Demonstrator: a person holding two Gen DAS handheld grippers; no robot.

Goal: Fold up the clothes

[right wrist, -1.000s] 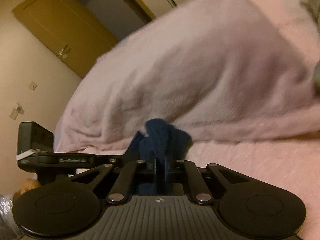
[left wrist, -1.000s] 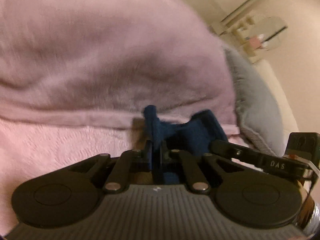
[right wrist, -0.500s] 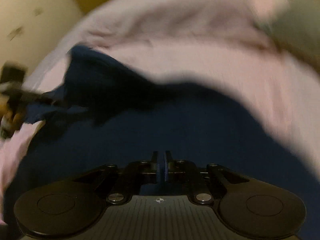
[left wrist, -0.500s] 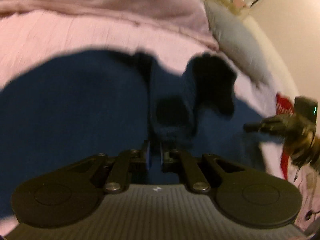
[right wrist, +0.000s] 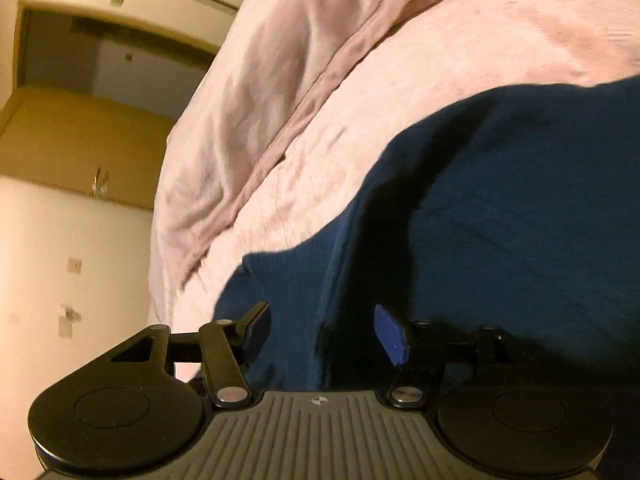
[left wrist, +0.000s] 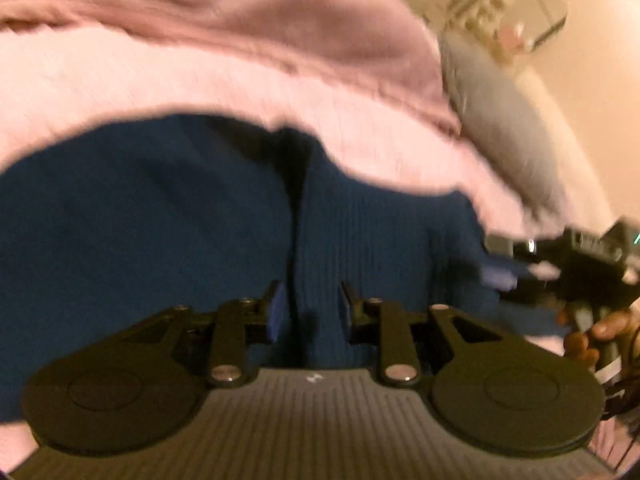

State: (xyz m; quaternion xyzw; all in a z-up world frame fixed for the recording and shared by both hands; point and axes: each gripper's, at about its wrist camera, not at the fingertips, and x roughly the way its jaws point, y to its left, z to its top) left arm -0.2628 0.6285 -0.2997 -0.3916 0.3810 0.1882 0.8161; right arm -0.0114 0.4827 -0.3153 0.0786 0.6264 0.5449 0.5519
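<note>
Both grippers, clamped on the navy garment [left wrist: 160, 220] a second ago, now stand with jaws apart: the left gripper [left wrist: 310, 312] and right gripper [right wrist: 320, 332] each show loose cloth lying between and ahead of the fingers, spread on the pink bedding [right wrist: 320, 140].

Dim, warm yellowish lighting is noted in both views. Motion blur is observed, heaviest at the left view's right edge. Strong fisheye curvature and dark corner vignetting are recorded.

Home bedroom: bed with pale pink textured bedspread [right wrist: 460, 60], rumpled mauve fleece blanket [left wrist: 248, 12], grey fabric pillow [left wrist: 504, 120], yellow-brown wooden door [right wrist: 72, 148].
</note>
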